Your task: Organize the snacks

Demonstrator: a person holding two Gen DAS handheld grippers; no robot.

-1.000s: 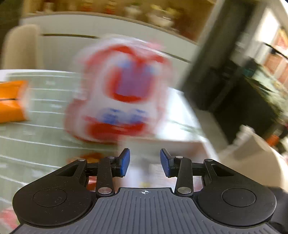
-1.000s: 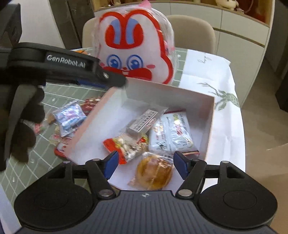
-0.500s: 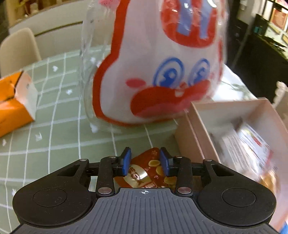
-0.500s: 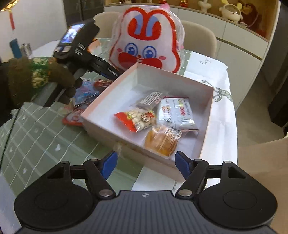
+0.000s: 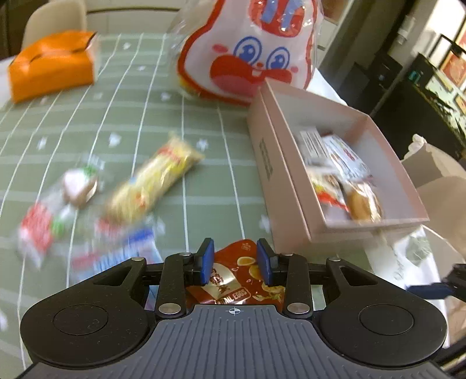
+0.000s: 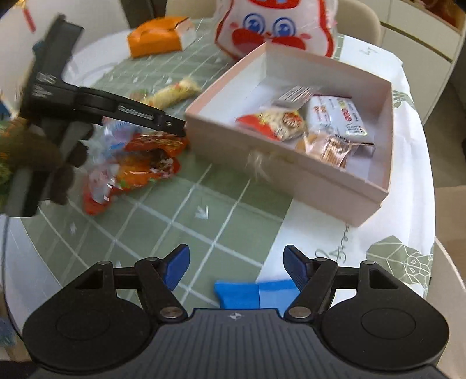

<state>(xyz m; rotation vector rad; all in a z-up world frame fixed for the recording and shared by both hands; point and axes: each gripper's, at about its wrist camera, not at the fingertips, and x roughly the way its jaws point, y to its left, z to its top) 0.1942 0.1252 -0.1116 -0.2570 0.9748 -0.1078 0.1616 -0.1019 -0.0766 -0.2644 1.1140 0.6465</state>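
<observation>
Hovering L gripper (image 5: 235, 263) over red packet (image 5: 233, 280), beside box (image 5: 263, 151).
L pads straddle packet, contact unclear; R gripper (image 6: 236, 266) open, empty, above table (image 6: 174, 227).

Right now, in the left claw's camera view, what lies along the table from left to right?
Red-and-white packet → clear-wrapped pastry → long yellow snack pack → pink box holding more snacks.

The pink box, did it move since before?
Cannot tell. The pink box sits by the bunny bag as before; only the cameras clearly shifted.
</observation>
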